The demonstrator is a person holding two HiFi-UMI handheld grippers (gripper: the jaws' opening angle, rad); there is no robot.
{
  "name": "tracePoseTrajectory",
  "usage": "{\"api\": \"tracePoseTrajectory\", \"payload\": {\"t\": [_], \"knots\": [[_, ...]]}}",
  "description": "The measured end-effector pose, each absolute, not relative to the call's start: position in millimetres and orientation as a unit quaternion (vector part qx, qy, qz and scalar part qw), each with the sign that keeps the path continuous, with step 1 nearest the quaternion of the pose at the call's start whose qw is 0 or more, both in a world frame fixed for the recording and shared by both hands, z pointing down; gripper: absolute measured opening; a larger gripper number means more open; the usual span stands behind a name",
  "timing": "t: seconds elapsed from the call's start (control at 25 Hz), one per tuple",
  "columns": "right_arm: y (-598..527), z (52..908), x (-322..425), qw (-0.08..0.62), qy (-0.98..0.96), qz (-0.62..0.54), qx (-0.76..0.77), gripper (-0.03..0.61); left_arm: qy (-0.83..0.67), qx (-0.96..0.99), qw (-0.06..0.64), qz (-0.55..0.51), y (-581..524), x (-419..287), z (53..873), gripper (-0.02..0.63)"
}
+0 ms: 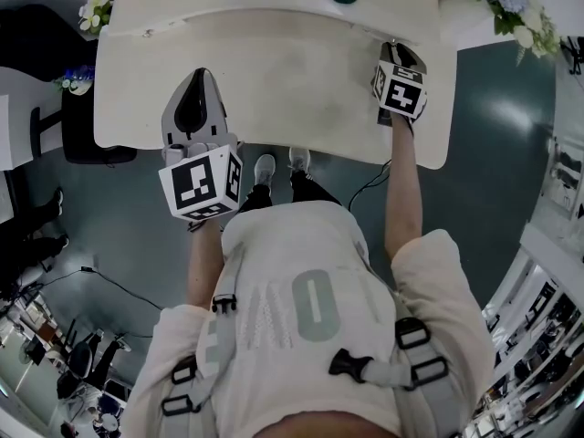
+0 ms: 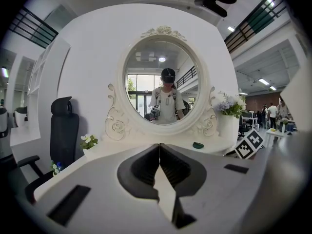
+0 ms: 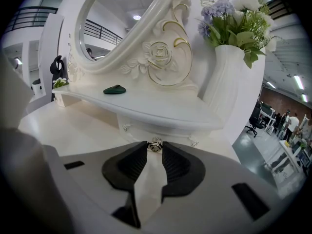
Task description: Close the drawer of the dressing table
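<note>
The white dressing table (image 1: 274,89) lies below me. Under its raised back shelf (image 3: 161,112) is a small drawer front (image 3: 139,129) with a silver knob (image 3: 155,144). My right gripper (image 3: 155,147) is shut on that knob, the pads pressing it from both sides; in the head view this gripper (image 1: 399,51) reaches to the table's back right. How far the drawer stands out cannot be told. My left gripper (image 2: 159,151) is shut on nothing and hovers over the tabletop's left half (image 1: 195,99), pointing at the oval mirror (image 2: 163,79).
A small dark green object (image 3: 114,89) lies on the shelf. A white vase of flowers (image 3: 229,77) stands at the right end, a small flower pot (image 2: 88,145) at the left. A black office chair (image 2: 63,130) stands beside the table's left side. A cable crosses the floor (image 1: 109,281).
</note>
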State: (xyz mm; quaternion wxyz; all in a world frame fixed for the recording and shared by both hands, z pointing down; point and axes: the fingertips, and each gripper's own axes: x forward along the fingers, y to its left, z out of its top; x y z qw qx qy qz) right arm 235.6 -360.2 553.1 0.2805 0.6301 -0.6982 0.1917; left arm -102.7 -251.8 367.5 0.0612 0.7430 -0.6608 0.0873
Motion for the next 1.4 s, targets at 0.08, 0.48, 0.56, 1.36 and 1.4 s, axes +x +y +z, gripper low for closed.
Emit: {"api": "tracePoseTrajectory", "payload": {"t": [0.08, 0.48, 0.56, 1.36, 1.4], "knots": [[-362, 553, 236, 0.280, -0.698, 0.191, 0.630, 0.104, -0.661, 0.742, 0.061, 0.087, -252, -102, 367, 0.020], [-367, 553, 238, 0.283, -0.701, 0.184, 0.629, 0.106, -0.662, 0.742, 0.060, 0.087, -250, -100, 367, 0.020], [-368, 553, 238, 0.281, -0.701, 0.185, 0.629, 0.106, -0.663, 0.741, 0.060, 0.086, -249, -101, 366, 0.020], [-355, 519, 234, 0.222, -0.703, 0.187, 0.649, 0.155, -0.651, 0.753, 0.053, 0.078, -234, -100, 357, 0.019], [-350, 512, 231, 0.215, -0.705, 0.184, 0.650, 0.155, -0.649, 0.756, 0.052, 0.075, -233, -99, 356, 0.020]]}}
